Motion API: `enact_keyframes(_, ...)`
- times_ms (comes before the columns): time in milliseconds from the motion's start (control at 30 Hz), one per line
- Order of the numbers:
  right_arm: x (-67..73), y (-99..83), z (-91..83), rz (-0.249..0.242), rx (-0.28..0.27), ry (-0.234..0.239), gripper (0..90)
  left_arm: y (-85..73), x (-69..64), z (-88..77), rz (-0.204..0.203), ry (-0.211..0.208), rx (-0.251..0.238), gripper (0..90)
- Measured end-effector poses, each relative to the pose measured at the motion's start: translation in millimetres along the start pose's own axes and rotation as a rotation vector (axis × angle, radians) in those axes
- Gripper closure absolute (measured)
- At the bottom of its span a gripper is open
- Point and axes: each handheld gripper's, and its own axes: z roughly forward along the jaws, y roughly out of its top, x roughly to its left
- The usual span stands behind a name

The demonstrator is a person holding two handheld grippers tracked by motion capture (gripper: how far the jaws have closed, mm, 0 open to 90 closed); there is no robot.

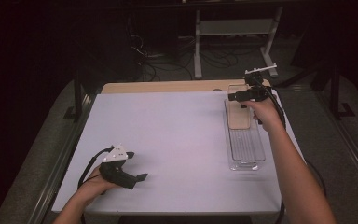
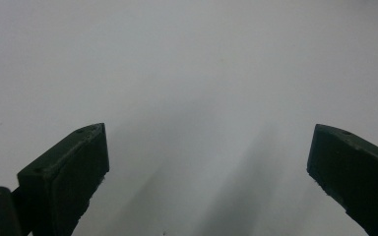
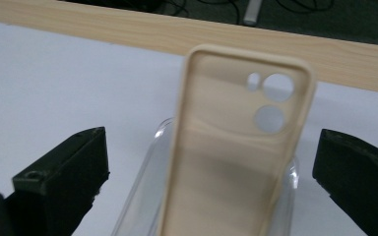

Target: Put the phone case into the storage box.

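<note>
Looking at the high view first: right gripper (image 1: 243, 97) is up at the far end of a clear tray (image 1: 256, 156) on the right side of the table (image 1: 168, 140), w/ a beige phone case (image 1: 239, 116) lying in the tray's far half. Gripper sits right over the case's far end; whether it touches can't be told from here. Left gripper (image 1: 140, 178) is parked near the front-left corner of the table, well apart from tray & case, nothing in it. Near half of the tray looks empty.

Left gripper view: jaws spread wide, just bare white table surface between them. Idle, no part in the work as yet.

Right gripper view: jaws wide apart, one either side of the phone case (image 3: 236, 147), neither pad touching it. Case lies inside up in the clear tray (image 3: 142, 196), camera cutouts at the far end, wooden table edge (image 3: 177, 34) beyond.

Progress, as a judgement: early stage. Gripper is lined up on the case but no grasp made yet; closing on it, lifting & moving it all look left to do. Could equally be a just-placed case, can't tell which.

Writing/brands: none readable on case, tray or grippers.
</note>
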Motion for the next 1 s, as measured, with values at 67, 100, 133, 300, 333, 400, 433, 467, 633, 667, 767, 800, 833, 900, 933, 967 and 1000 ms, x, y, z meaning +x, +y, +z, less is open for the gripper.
enact_keyframes(67, 2.9, -7.0, -3.5, -0.026, -0.019, 0.017, 0.0, -0.1, 0.7, 0.1, 0.002, 0.0, -0.001, 2.0)
enact_keyframes(100, 4.5, -10.5, -4.9, -0.036, -0.023, 0.029, 0.0, -0.1, 1.0, -0.1, 0.004, 0.001, -0.001, 2.0)
enact_keyframes(133, 5.9, -13.9, -5.9, -0.051, -0.03, 0.038, 0.0, -0.1, 1.1, -0.4, 0.003, 0.001, 0.0, 2.0)
enact_keyframes(300, 16.1, -29.9, -14.3, -0.087, -0.042, 0.078, 0.0, 0.5, 2.5, -1.2, 0.001, 0.001, 0.006, 2.0)
enact_keyframes(333, 18.3, -33.0, -16.4, -0.087, -0.041, 0.09, 0.0, 0.7, 2.7, -1.6, 0.003, -0.003, 0.005, 2.0)
enact_keyframes(400, 21.9, -39.9, -19.7, -0.103, -0.049, 0.1, 0.0, 1.5, 3.5, -2.6, 0.007, -0.003, 0.013, 2.0)
enact_keyframes(433, 23.7, -43.7, -21.3, -0.109, -0.054, 0.104, 0.1, 2.0, 4.4, -2.9, 0.016, 0.0, 0.012, 2.0)
enact_keyframes(467, 25.2, -47.5, -22.6, -0.116, -0.058, 0.117, 0.1, 2.5, 4.6, -3.5, 0.017, -0.003, 0.014, 2.0)
enact_keyframes(633, 33.1, -63.8, -31.5, -0.135, -0.08, 0.163, 0.1, 6.0, 6.3, -6.0, 0.008, 0.004, 0.002, 2.0)
enact_keyframes(667, 35.1, -66.8, -33.7, -0.134, -0.078, 0.171, 0.1, 7.2, 6.6, -7.0, 0.008, 0.005, 0.004, 2.0)
enact_keyframes(767, 39.5, -75.6, -39.3, -0.144, -0.091, 0.194, 0.1, 10.7, 8.5, -9.7, 0.019, 0.013, 0.01, 2.0)
enact_keyframes(800, 40.8, -78.5, -40.9, -0.147, -0.093, 0.203, 0.1, 11.6, 8.2, -10.3, 0.009, 0.012, 0.007, 2.0)
enact_keyframes(833, 42.0, -81.6, -42.5, -0.151, -0.095, 0.209, 0.1, 12.4, 9.0, -11.0, 0.011, 0.014, 0.006, 2.0)
enact_keyframes(900, 44.2, -87.9, -45.2, -0.158, -0.103, 0.219, 0.1, 13.7, 9.2, -11.3, 0.001, 0.016, 0.0, 2.0)
enact_keyframes(933, 45.4, -91.1, -47.0, -0.157, -0.103, 0.223, 0.1, 14.7, 9.2, -12.1, -0.001, 0.014, 0.008, 2.0)
enact_keyframes(967, 46.2, -93.9, -48.3, -0.166, -0.108, 0.227, 0.1, 15.3, 9.2, -12.1, 0.0, 0.012, 0.008, 2.0)
enact_keyframes(1000, 47.4, -96.6, -50.0, -0.168, -0.11, 0.23, 0.1, 16.3, 9.3, -13.0, 0.008, 0.011, 0.022, 2.0)
